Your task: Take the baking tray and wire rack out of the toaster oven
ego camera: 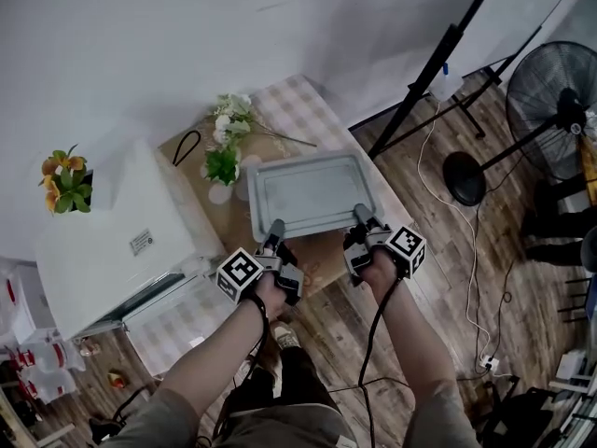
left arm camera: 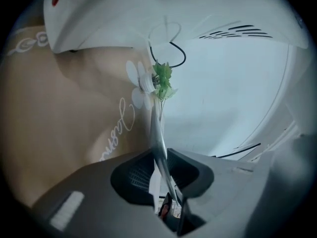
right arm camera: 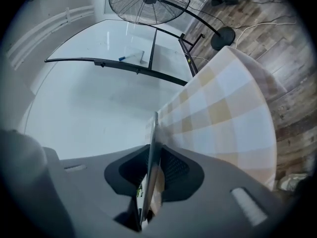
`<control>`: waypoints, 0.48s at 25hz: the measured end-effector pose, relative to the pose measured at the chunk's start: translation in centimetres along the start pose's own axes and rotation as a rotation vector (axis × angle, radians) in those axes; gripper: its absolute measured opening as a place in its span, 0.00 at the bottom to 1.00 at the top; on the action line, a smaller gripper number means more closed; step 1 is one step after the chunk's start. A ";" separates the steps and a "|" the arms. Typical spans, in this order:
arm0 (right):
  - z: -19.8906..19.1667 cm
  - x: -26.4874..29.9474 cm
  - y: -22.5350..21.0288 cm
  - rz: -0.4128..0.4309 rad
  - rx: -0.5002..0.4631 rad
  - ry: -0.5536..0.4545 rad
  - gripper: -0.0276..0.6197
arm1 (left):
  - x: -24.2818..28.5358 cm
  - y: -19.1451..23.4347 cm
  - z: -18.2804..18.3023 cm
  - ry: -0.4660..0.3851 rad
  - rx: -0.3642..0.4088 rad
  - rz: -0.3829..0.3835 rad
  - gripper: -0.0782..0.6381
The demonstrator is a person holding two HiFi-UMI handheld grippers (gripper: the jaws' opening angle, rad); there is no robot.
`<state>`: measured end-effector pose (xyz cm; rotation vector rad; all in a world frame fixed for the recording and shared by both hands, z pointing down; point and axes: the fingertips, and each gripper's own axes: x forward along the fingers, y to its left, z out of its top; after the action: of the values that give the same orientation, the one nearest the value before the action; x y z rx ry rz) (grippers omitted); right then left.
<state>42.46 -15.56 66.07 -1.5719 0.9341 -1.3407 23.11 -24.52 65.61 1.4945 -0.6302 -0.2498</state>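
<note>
The grey baking tray [ego camera: 311, 192] is held level over the table, near its front edge. My left gripper [ego camera: 277, 234] is shut on the tray's near rim at the left, my right gripper [ego camera: 361, 220] on the near rim at the right. In the left gripper view the tray rim [left arm camera: 157, 133] runs edge-on between the jaws. The right gripper view shows the same thin rim [right arm camera: 151, 155] pinched between its jaws. The white toaster oven [ego camera: 112, 236] stands at the left with its door [ego camera: 154, 294] folded down. No wire rack shows in any view.
A checked tablecloth [ego camera: 308, 101] and a brown mat [ego camera: 238, 215] cover the small table. White flowers in a vase [ego camera: 224, 157] stand just left of the tray. An orange flower pot [ego camera: 63, 183] sits on the oven. A floor fan [ego camera: 555, 101] and a black stand [ego camera: 438, 59] are at the right.
</note>
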 end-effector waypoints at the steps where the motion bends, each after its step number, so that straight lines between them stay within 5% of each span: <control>1: 0.1 0.5 -0.3 -0.006 -0.006 0.006 0.18 | 0.3 0.4 0.1 -0.005 -0.007 0.006 0.24; 12: 1.0 4.0 -1.4 -0.089 -0.069 0.040 0.19 | 2.9 1.7 0.9 0.010 -0.009 0.043 0.24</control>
<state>44.11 -18.66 68.71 -1.6615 0.9539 -1.4191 24.58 -26.67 67.93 1.4712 -0.6518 -0.2114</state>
